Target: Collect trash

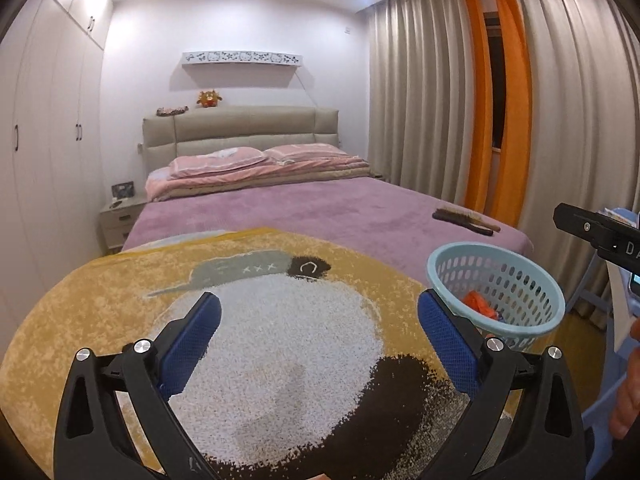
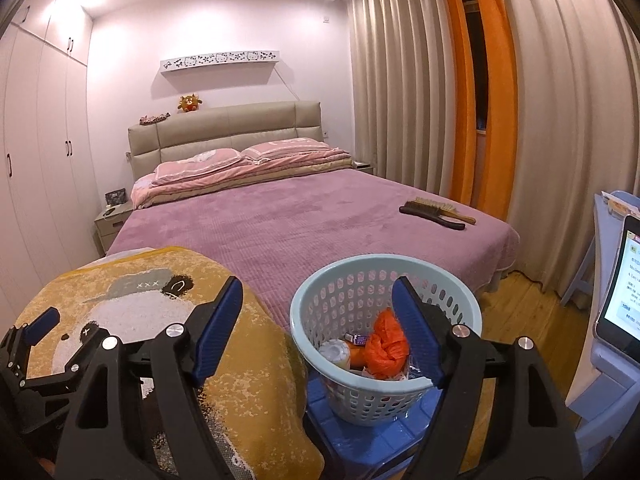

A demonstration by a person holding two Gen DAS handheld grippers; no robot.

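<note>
the left gripper (image 1: 319, 328) gapes empty over a yellow rug (image 1: 100, 312); the pale-blue basket (image 1: 496, 292) holds something orange, perhaps a bag.

A pale blue perforated basket (image 2: 386, 344) stands upright between the right fingers (image 2: 218, 330), holding crumpled orange trash (image 2: 386, 346) and small scraps.

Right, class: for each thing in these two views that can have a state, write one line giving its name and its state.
Left gripper: open, nothing between its blue pads.
Right gripper: open, empty.
Pale blue perforated plastic basket: upright on a blue plastic stool, partly filled.
Crumpled orange plastic bag: inside the basket.
Grey curtains: drawn, gap at the orange panels.
White wardrobe doors: shut.
Tablet screen: lit.
</note>
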